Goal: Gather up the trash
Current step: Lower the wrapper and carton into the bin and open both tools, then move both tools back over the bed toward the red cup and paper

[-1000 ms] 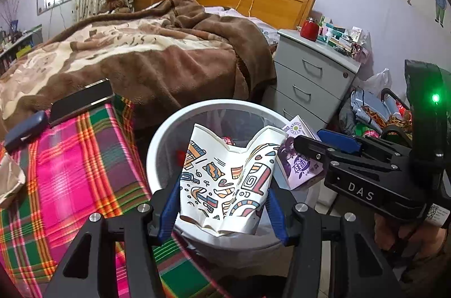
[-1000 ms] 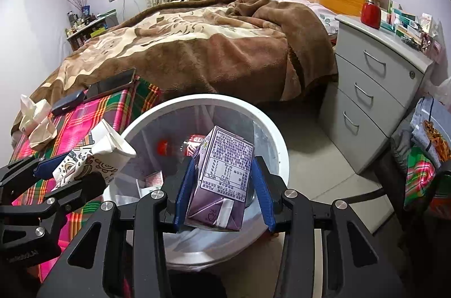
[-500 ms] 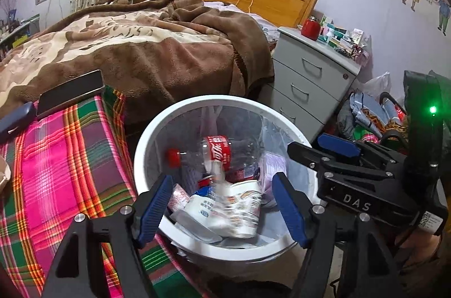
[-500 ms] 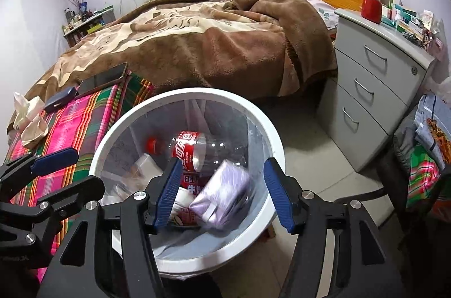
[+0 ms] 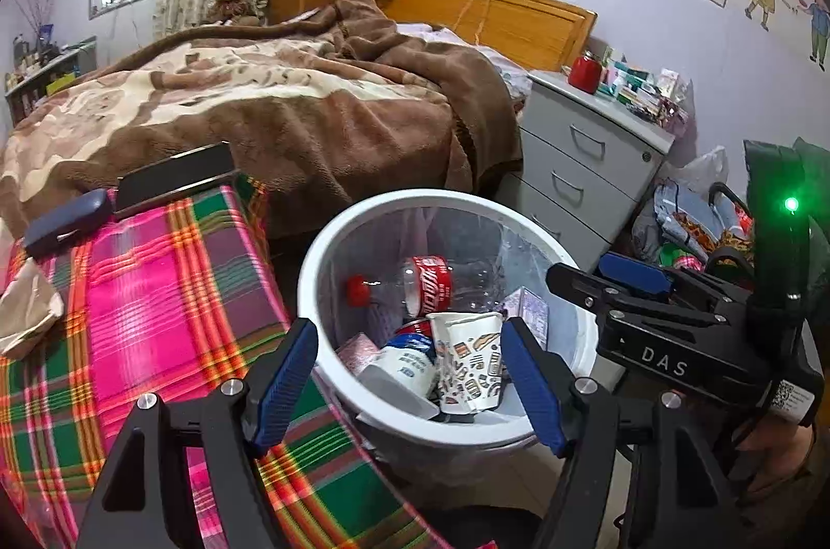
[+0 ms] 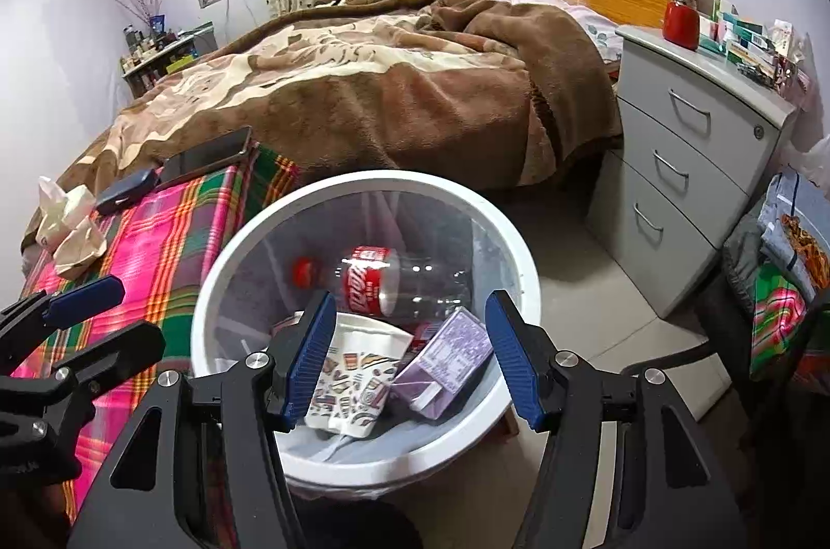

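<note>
Both grippers hang over the white trash bin (image 6: 218,289), fingers spread wide with nothing between them. Left gripper (image 5: 410,385) and right gripper (image 6: 410,359) are both released. Down inside the bin: the patterned paper cup (image 6: 347,385), the purple carton (image 6: 446,359) beside it, and a cola bottle (image 6: 384,282) behind. Crumpled tissues (image 6: 72,227) sit on the plaid blanket (image 5: 145,315).

Jaws opened; cup (image 5: 469,367) and carton (image 6: 446,359) dropped into bin (image 6: 249,248).
</note>
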Demonstrator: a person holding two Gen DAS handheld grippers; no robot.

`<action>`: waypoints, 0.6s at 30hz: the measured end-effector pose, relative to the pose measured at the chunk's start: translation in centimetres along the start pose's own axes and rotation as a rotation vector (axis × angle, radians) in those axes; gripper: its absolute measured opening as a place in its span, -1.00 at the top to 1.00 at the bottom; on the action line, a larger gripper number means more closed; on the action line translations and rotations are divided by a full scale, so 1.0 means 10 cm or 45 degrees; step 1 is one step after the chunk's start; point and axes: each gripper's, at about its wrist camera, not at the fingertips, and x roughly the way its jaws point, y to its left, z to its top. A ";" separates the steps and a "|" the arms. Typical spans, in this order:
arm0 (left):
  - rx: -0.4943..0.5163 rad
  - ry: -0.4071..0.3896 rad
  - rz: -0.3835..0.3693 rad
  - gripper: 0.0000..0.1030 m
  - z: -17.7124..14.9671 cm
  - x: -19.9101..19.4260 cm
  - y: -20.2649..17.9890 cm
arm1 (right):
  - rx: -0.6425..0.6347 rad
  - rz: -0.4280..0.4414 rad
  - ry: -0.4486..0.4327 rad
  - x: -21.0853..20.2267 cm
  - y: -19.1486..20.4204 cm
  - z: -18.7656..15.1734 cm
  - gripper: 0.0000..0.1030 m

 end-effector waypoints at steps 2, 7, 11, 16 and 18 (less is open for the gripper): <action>-0.005 -0.007 0.014 -0.41 -0.02 -0.06 0.03 | -0.005 0.001 -0.004 -0.02 0.03 -0.01 -0.20; -0.031 -0.044 0.054 -0.41 -0.12 -0.27 0.15 | -0.018 0.039 -0.026 -0.09 0.16 -0.03 -0.20; -0.053 -0.068 0.092 -0.41 -0.19 -0.44 0.27 | -0.045 0.065 -0.040 -0.13 0.30 -0.04 -0.20; -0.081 -0.102 0.135 -0.41 -0.29 -0.66 0.44 | -0.075 0.100 -0.062 -0.19 0.46 -0.06 -0.19; -0.088 -0.121 0.168 -0.41 -0.35 -0.76 0.51 | -0.088 0.113 -0.071 -0.21 0.54 -0.06 -0.19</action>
